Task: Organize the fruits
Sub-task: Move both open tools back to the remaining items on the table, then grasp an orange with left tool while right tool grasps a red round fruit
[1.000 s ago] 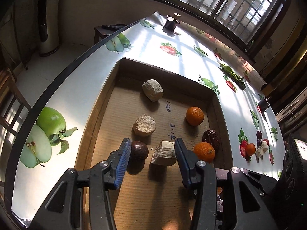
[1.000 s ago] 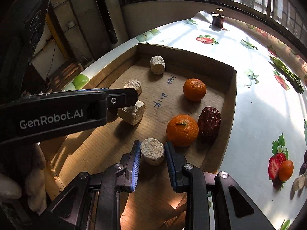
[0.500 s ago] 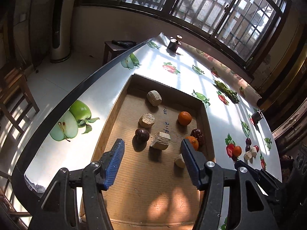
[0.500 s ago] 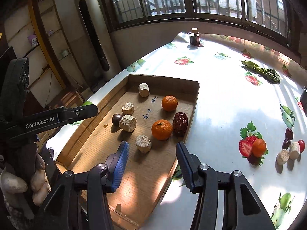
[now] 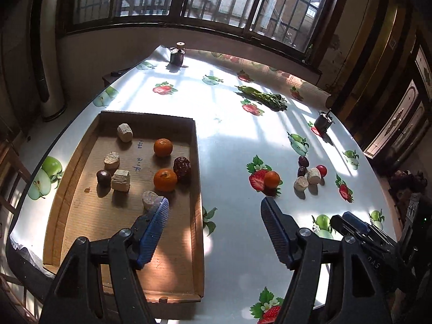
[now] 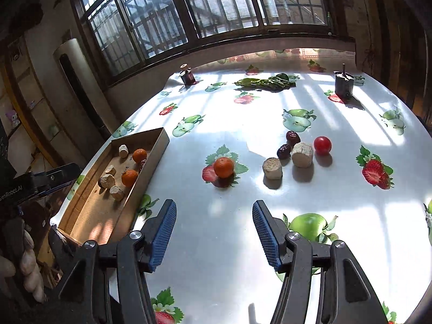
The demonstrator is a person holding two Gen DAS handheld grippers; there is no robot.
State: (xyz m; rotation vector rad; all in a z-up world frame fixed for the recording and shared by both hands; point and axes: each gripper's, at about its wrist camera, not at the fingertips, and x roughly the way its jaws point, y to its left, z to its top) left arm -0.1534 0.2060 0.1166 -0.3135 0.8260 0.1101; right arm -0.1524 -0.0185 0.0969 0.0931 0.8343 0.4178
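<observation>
Your left gripper (image 5: 214, 208) and right gripper (image 6: 214, 216) both hang with fingers spread wide, holding nothing. The cardboard tray (image 5: 198, 189) holds two oranges (image 5: 165, 179), a wrinkled date, a dark round fruit and four pale cork-like chunks. Only the right view shows the loose pile clearly — orange (image 6: 223, 166), red tomato (image 6: 322, 145), two dates, two chunks on the tablecloth (image 6: 243, 256).

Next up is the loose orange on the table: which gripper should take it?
Right, probably. The right gripper is open and empty with the orange just ahead between its fingers' line. The left gripper, also open, straddles the box edge, farther off.
</observation>
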